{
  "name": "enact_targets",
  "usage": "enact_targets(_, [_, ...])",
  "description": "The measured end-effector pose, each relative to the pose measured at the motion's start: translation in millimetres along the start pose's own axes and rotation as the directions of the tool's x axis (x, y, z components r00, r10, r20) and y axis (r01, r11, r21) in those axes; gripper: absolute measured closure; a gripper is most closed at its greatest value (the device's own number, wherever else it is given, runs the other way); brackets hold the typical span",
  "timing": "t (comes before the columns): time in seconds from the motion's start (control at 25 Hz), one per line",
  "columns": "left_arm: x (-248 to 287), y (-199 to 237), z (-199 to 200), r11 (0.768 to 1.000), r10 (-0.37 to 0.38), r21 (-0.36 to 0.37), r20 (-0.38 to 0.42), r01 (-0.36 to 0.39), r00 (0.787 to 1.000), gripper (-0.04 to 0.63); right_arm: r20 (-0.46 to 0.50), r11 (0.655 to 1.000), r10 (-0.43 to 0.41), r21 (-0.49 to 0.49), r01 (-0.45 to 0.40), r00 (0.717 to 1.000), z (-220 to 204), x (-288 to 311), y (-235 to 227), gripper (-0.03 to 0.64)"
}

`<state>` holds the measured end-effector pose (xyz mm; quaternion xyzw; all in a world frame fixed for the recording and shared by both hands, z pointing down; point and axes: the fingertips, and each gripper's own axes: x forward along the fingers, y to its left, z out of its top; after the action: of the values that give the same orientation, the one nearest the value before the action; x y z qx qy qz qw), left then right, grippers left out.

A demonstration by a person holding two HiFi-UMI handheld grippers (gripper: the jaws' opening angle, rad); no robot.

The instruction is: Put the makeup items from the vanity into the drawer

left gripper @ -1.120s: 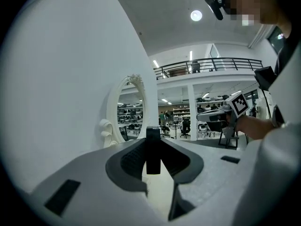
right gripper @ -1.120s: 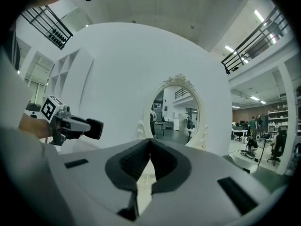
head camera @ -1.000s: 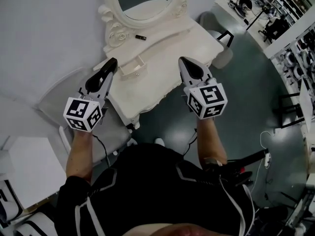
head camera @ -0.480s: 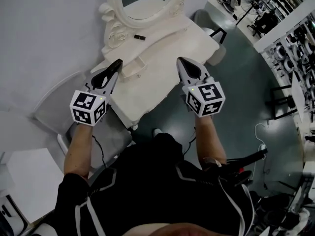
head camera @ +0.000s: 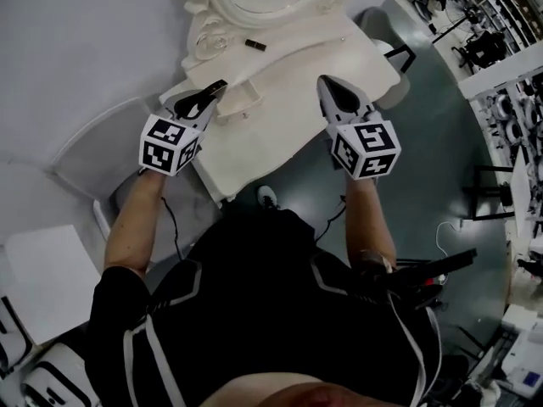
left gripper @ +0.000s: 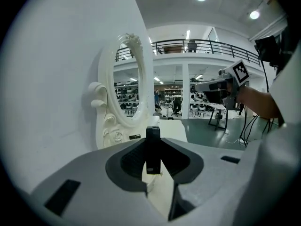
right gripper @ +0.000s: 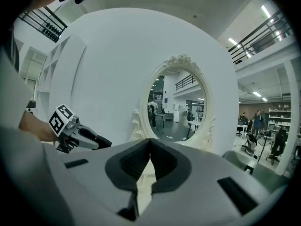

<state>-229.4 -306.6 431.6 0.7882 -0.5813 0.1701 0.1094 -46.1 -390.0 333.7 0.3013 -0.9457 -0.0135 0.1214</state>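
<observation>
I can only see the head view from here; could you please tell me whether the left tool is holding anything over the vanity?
Observer: Yes. In the left gripper view, the left tool is closed on a slim black item, which stands upright between its pads.
Operator: Thank you. Is the other one carrying anything as well?
Observer: No. The right gripper view shows the right tool with its jaws together and nothing between them.
</observation>
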Motion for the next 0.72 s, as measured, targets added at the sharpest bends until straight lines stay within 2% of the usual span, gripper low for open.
enact_targets(0.2, [47,9,-26,1.0,0.001,0.009,-0.102,0.0,0.995,0.503,-0.04,1.0,0.03,0.005,-0.029,0.999,-22,29,-24,0.612])
enact_targets(0.36, [84,10,-49,0.999,-0.02,0.043,-0.215,0.03,0.976,0.502,-0.077,0.998,0.056,0.034,-0.053,0.995,-45,46,-39,0.612])
enact_targets(0.48, [113,8,-68,0.995,-0.047,0.064,-0.301,0.07,0.952,0.503,-0.106,0.996,0.075,0.055,-0.069,0.992,-63,58,-50,0.612])
enact_targets(0.56, [129,9,-83,0.992,-0.059,0.084,-0.365,0.095,0.929,0.502,-0.12,0.995,0.088,0.059,-0.082,0.989,-71,64,-56,0.612])
enact_targets(0.72, [153,18,-108,0.982,-0.042,0.143,-0.454,0.12,0.89,0.503,-0.146,0.992,0.111,0.074,-0.101,0.983,-86,74,-65,0.612])
